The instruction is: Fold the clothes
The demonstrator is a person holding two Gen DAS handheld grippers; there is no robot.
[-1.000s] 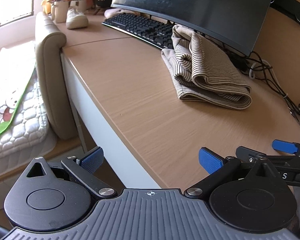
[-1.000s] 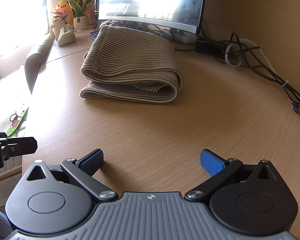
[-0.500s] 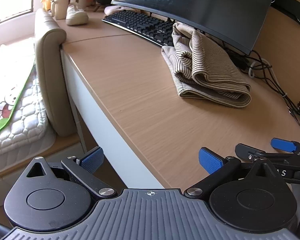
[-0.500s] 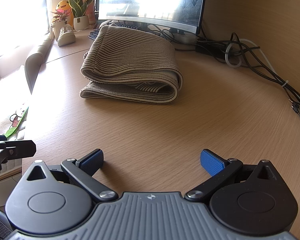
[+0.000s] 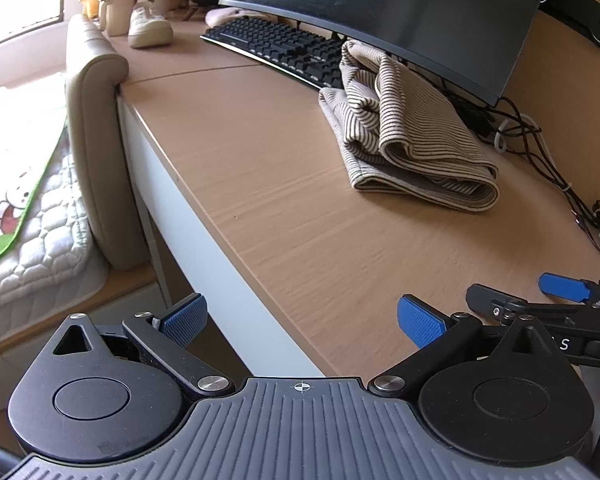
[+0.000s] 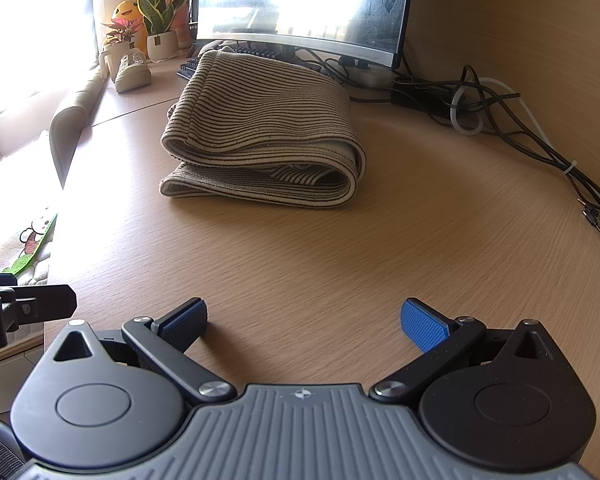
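Nearest, the left gripper (image 5: 302,318) hangs over the white front edge of the light wooden desk (image 5: 284,216), blue pads spread wide, empty. The right gripper (image 6: 304,322) sits above bare desktop, equally wide, empty. Open wood stretches ahead to the folded beige striped garment (image 6: 268,140), lying before the black keyboard (image 5: 276,46) and curved monitor (image 5: 400,12).

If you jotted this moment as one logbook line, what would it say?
left gripper: open, empty | right gripper: open, empty | striped garment: folded on desk, untouched
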